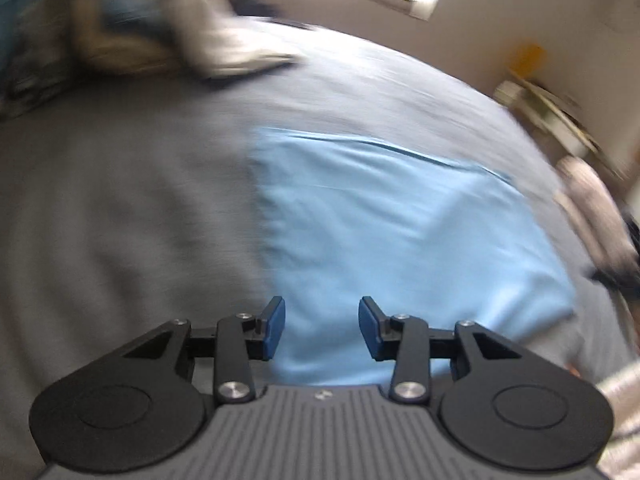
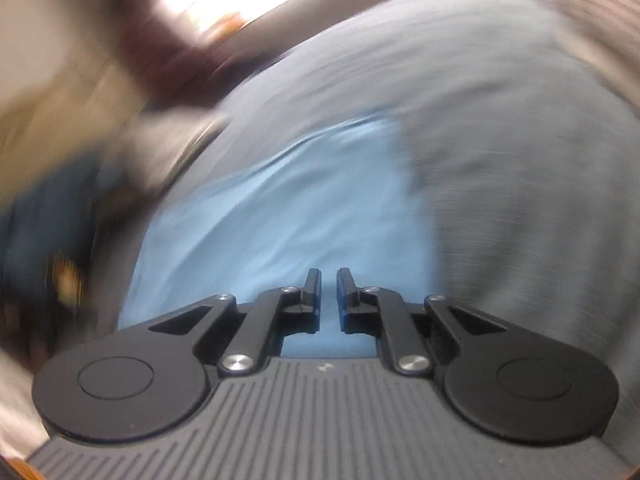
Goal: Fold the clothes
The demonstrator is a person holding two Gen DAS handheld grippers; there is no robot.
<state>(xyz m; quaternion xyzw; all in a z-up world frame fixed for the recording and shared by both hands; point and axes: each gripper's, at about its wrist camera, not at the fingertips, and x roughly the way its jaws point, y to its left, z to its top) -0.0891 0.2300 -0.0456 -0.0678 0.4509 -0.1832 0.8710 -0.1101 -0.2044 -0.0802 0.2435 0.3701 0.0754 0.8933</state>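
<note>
Grey bedding [image 1: 132,200] is covering the bed, with a heap of clothes [image 1: 120,36] lying far left. Over the flat light blue garment [image 1: 392,220], the left hand-held gripper [image 1: 322,328] is gaping wide; the right hand-held gripper [image 2: 328,300] is hovering nearly closed, gripping nothing.

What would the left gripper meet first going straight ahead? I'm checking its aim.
Probably the light blue garment: the open left gripper points onto it, though blur hides the depth.
</note>
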